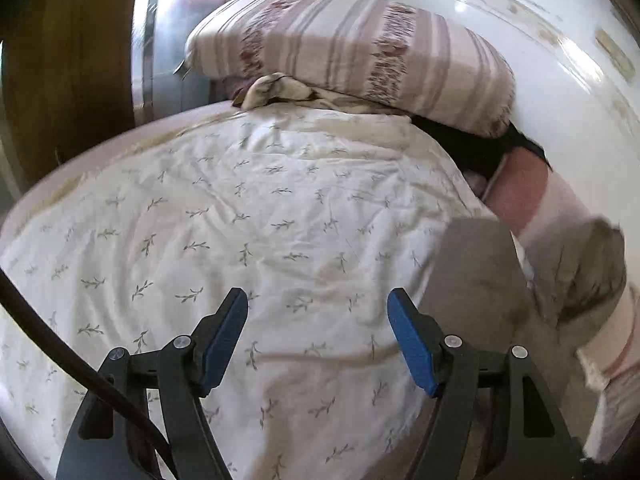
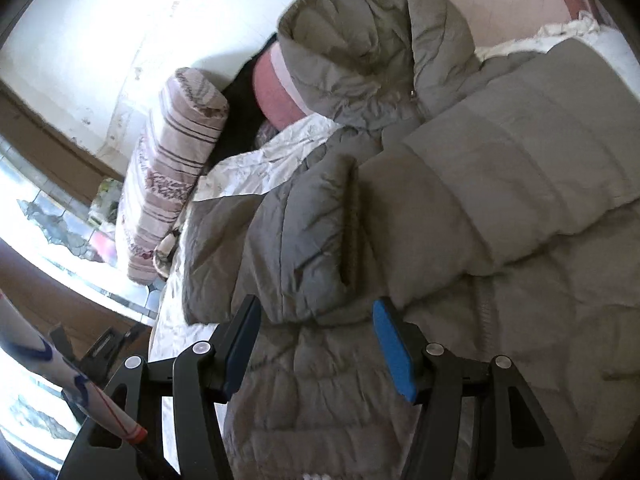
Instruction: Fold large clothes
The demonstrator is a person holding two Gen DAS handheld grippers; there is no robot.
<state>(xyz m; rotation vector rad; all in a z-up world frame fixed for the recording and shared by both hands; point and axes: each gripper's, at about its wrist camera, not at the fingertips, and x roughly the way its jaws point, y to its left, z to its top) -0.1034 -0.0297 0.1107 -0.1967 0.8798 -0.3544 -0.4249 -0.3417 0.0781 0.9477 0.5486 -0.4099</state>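
Both claws spread and empty, tilted downward: left claw (image 1: 318, 336) over bedsheet (image 1: 240, 220), right claw (image 2: 316, 344) seemingly just above grey jacket (image 2: 460, 200)

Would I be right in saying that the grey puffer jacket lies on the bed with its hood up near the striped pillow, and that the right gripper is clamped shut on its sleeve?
Not quite: the right gripper is open, its jaws apart with nothing pinched, as the right wrist view shows. The rest holds: the grey puffer jacket lies on the bed with its hood near the striped pillow.
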